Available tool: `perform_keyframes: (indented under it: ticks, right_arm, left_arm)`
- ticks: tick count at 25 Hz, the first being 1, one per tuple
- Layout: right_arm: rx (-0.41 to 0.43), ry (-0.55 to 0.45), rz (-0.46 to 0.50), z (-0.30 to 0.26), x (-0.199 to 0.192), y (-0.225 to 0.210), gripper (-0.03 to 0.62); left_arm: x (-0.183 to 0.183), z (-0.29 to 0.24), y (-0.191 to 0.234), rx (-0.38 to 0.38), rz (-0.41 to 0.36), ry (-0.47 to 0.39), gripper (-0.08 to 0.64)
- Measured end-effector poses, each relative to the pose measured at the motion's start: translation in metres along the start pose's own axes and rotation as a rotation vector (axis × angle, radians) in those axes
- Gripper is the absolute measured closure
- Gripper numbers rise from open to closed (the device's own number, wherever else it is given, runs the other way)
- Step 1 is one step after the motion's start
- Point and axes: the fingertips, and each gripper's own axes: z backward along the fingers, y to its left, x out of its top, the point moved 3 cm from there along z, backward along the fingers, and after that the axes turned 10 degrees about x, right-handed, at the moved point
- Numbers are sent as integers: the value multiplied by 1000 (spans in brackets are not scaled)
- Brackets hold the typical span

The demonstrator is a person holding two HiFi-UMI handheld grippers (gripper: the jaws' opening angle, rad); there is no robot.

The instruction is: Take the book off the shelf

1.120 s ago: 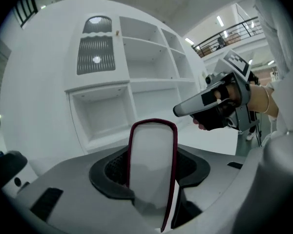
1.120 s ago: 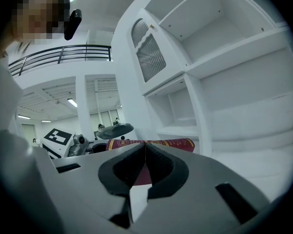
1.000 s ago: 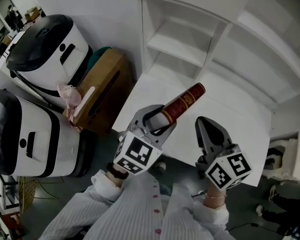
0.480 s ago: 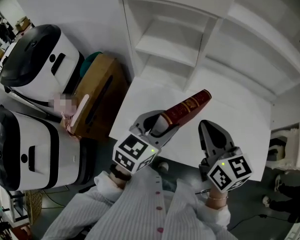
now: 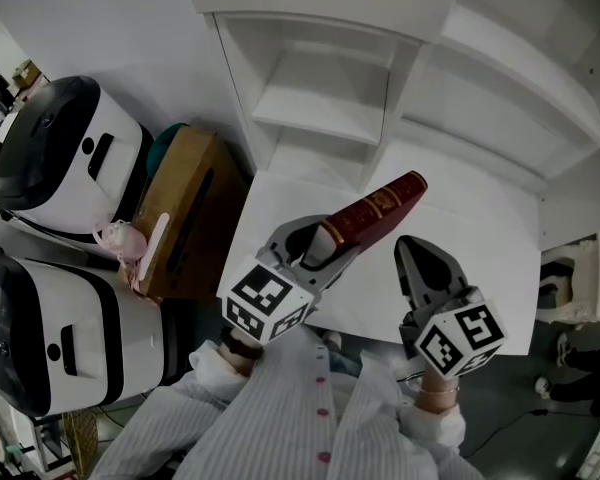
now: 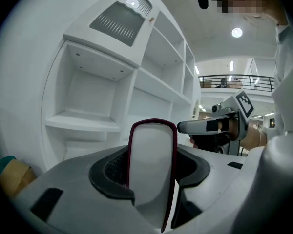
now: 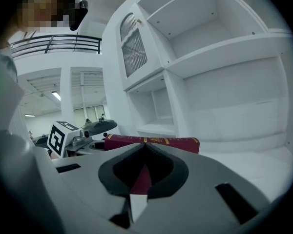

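A dark red book (image 5: 375, 208) with gilt bands on its spine is clamped at its near end in my left gripper (image 5: 325, 240), held in the air over the white tabletop (image 5: 470, 238) in front of the white shelf unit (image 5: 320, 108). In the left gripper view the book's page edge (image 6: 151, 169) stands upright between the jaws of my left gripper (image 6: 151, 155). Just right of the book, my right gripper (image 5: 408, 246) is shut and holds nothing. In the right gripper view, my right gripper (image 7: 145, 144) has its tips together, and the book's spine (image 7: 151, 143) lies just past them.
The shelf compartments (image 6: 88, 96) in view hold nothing. Two white and black machines (image 5: 55, 153) (image 5: 40, 328) stand at the left, with a brown cardboard box (image 5: 185, 208) and a pink bundle (image 5: 120, 238) between them and the table. The table's near edge (image 5: 420, 333) runs just beyond my grippers.
The book stays clamped in my left gripper, and its far end has drifted slightly to the right. The head view has shifted, so the shelf now sits lower and more central. The right gripper stays shut beside the book.
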Motion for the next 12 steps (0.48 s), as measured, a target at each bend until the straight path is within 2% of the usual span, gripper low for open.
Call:
perform_keyframes:
  ticks: [12]
  right_arm:
    - [-10, 3, 8, -12, 6, 0, 577]
  left_arm:
    - [9, -2, 12, -29, -2, -14, 334]
